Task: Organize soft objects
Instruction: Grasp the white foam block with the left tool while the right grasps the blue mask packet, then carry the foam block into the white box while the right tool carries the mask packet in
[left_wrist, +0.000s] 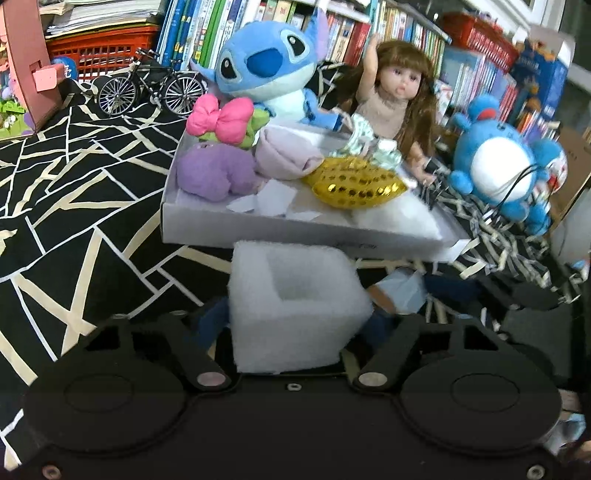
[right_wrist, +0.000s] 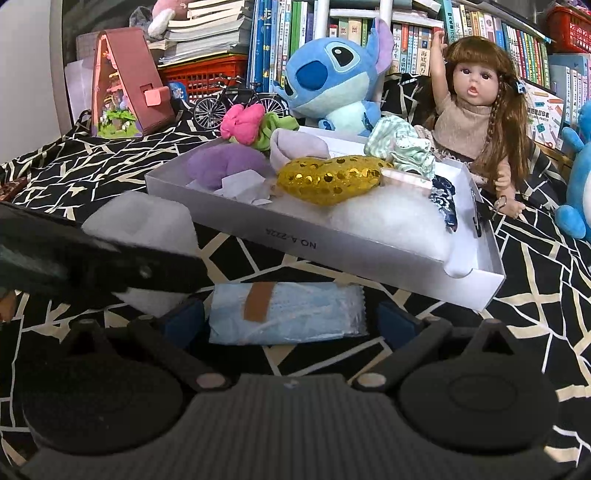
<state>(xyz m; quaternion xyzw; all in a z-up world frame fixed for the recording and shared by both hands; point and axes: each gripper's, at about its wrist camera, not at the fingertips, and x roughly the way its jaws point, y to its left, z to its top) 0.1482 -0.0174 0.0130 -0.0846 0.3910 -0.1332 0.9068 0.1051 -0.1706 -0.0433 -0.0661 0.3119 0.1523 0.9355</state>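
foam (left_wrist: 295, 314): white block w/ square recess, sits between your L gripper (left_wrist: 295, 325) fingers, on the black-and-cream cloth (left_wrist: 74, 192) just in front of the tray (left_wrist: 258, 230).
L gripper: fingers flank both sides of the foam; pads look to be at its walls, but whether they press I can't tell. No dent visible in the foam. Judge grip by feel before you lift.
pack (right_wrist: 286, 314): blue wrapped mask pack w/ tan strip, flat on the cloth, centred between R gripper (right_wrist: 286, 321) fingers.
R gripper: jaws apart, gap on each side of the pack, not touching it.
tray: white, shallow, already holds purple plush (right_wrist: 221, 166), gold sequin heart (right_wrist: 328, 177), wadding (right_wrist: 391, 221), green striped cloth (right_wrist: 402, 147), grey sock (right_wrist: 295, 147).
free spot: bare floor shows at the tray's near R corner in the R view; near-L part has paper scraps only.
step, my read: take the foam first, then the pack.
how, foam: squeeze lightly, it'll crush & spring. Lift clear of the near wall before going fwd, else you shove the tray.
how, pack: it's thin & slick; get fingertips low to the cloth, close on the short ends, expect it to buckle.
risk: L arm (right_wrist: 92, 258) crosses close in front of R; move one at a time.
risk 2: don't drop the foam on the heart, it'd roll off.
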